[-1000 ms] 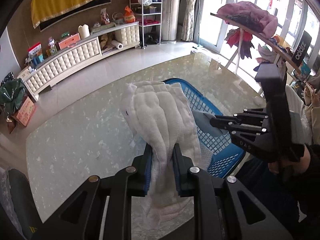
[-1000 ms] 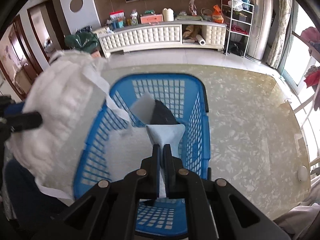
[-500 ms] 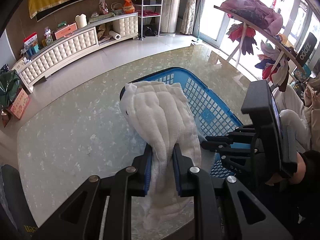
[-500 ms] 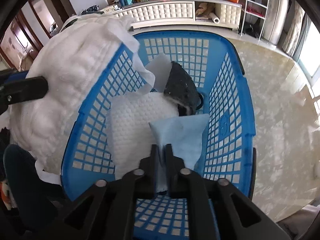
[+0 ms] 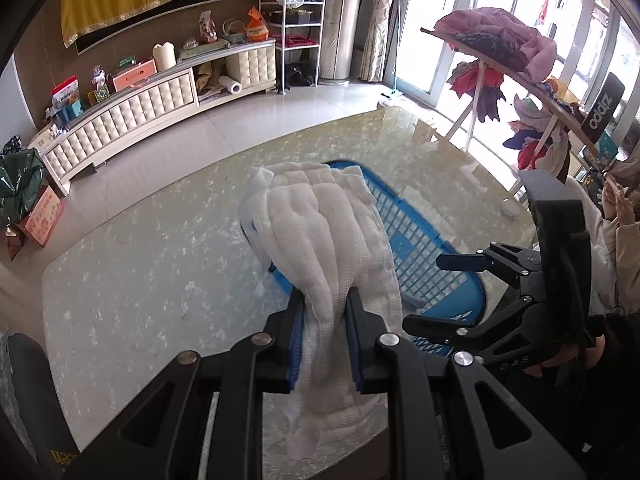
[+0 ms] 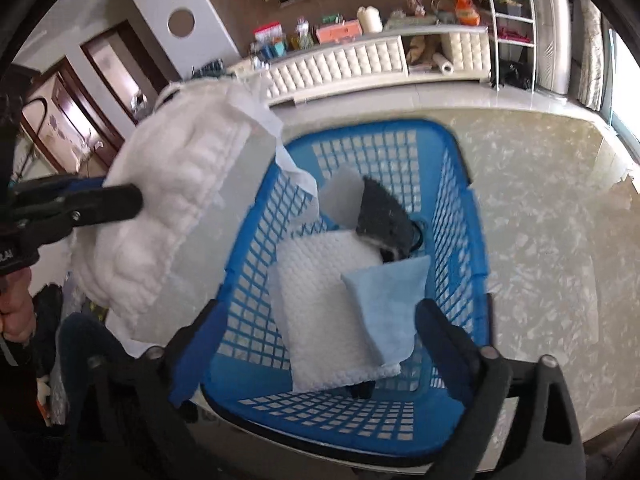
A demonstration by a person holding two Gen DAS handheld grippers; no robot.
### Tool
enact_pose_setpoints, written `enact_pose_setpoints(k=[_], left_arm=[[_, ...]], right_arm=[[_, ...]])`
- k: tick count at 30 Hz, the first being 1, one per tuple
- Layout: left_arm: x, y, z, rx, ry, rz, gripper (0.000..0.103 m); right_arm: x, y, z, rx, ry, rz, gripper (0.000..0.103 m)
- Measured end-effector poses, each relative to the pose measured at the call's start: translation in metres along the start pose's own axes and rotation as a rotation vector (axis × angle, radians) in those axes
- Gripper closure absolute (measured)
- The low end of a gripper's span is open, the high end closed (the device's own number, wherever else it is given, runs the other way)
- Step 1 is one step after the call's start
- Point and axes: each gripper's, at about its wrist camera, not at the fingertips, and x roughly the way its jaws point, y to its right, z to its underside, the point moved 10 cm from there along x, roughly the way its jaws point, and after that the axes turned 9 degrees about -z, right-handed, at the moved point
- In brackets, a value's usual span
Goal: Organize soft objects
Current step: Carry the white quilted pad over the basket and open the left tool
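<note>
My left gripper (image 5: 325, 312) is shut on a thick white quilted cloth (image 5: 324, 240), held up just left of the blue basket (image 5: 424, 240). In the right wrist view that cloth (image 6: 172, 208) hangs beside the basket (image 6: 460, 208), with a left gripper finger (image 6: 108, 202) pressed on it. My right gripper (image 6: 320, 344) is over the basket's near end, its jaws opening wide with nothing pressed between them. Below it a light blue cloth (image 6: 388, 300) lies loose on a white textured cloth (image 6: 320, 304). A dark grey cloth (image 6: 382, 220) and a pale sheet (image 6: 340, 196) lie farther in.
The basket stands on a glossy marbled table (image 6: 540, 220) near its front edge. A person's hand (image 6: 16, 312) holds the left gripper's handle. A clothes rack with garments (image 5: 500, 44) stands at the right, and a long white cabinet (image 5: 132, 108) lines the far wall.
My right gripper opened from shut and let go of the light blue cloth, which now lies in the basket. The left gripper still holds the white cloth beside the basket.
</note>
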Motion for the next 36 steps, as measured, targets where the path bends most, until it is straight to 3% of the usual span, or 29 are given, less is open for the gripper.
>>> enact_pose_setpoints(k=[11,20,36], left_arm=[[-0.014,0.026,-0.032,0.044,0.045,0.007,0.086],[0.029,0.059,-0.025,0.093,-0.033,0.025,0.086],[0.117,0.063,-0.002,0.104,-0.181,-0.009,0.085]], right_arm=[[-0.032,0.029,-0.005,0.032,0.089,0.031,0.000],[-0.028,0.062,-0.006,0.045,0.104,0.175,0.000],[-0.018,0.093,-0.001,0.098,0.047,0.249,0.000]])
